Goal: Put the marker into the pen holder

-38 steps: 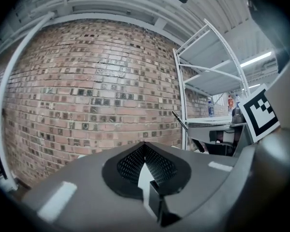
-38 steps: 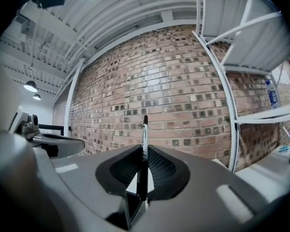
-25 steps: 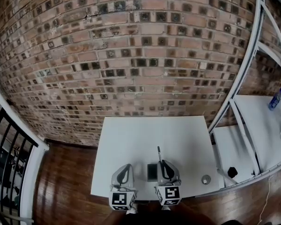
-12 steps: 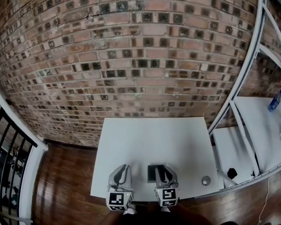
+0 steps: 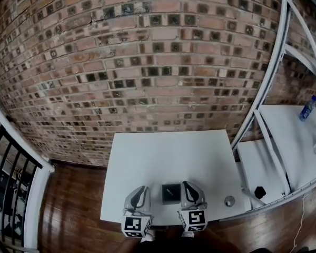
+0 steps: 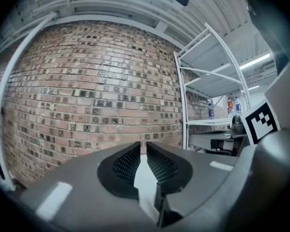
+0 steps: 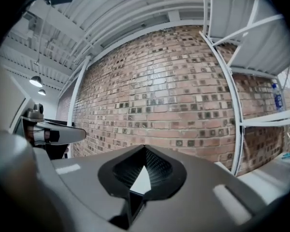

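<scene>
In the head view a black square pen holder (image 5: pixel 164 194) stands near the front edge of the white table (image 5: pixel 163 152). A thin light streak inside it looks like the marker (image 5: pixel 171 192), though it is too small to be sure. My left gripper (image 5: pixel 139 190) sits just left of the holder; in its own view the left gripper (image 6: pixel 143 144) shows only a thin slit between its jaws, with nothing in them. My right gripper (image 5: pixel 187 185) is just right of the holder. Seen in its own view, the right gripper (image 7: pixel 145 148) is empty, tips touching.
A small round silver object (image 5: pixel 229 201) lies on the table's front right corner. A white shelving rack (image 5: pixel 271 141) stands to the right, with a bottle (image 5: pixel 307 108) and a black item (image 5: pixel 259 193). The brick wall (image 5: pixel 147 62) runs behind the table; a railing (image 5: pixel 10 173) is at left.
A second ago my right gripper held the marker upright over the holder. The marker has since gone down into the holder, and the right gripper has let go and shifted right.
</scene>
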Tool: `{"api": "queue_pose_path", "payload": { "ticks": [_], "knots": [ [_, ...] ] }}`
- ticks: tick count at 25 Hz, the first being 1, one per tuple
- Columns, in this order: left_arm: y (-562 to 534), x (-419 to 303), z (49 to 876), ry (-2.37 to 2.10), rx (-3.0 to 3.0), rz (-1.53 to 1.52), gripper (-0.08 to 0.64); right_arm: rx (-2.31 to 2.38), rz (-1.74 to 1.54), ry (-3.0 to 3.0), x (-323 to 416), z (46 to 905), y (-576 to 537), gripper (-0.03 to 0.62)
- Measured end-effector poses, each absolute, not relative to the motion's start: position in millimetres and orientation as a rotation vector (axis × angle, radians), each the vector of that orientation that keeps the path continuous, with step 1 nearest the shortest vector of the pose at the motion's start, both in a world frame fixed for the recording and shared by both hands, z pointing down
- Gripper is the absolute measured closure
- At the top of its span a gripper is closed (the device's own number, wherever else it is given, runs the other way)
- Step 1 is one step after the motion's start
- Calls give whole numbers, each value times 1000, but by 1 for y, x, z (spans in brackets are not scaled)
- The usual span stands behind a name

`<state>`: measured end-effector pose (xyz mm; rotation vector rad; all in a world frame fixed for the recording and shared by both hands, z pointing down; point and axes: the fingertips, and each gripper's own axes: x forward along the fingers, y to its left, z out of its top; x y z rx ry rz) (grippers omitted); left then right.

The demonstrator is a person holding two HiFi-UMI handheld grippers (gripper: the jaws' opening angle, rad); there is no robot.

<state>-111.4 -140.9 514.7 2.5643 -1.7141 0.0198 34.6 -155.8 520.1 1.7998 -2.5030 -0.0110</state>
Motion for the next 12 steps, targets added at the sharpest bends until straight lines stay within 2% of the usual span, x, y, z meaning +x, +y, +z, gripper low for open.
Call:
{"api": "queue_pose_path", "payload": {
  "ticks": [12],
  "knots": [
    [-136, -98, 520, -1714, 2555, 68, 520, 1788, -29, -2498, 46, 513, -144, 592]
  ]
}}
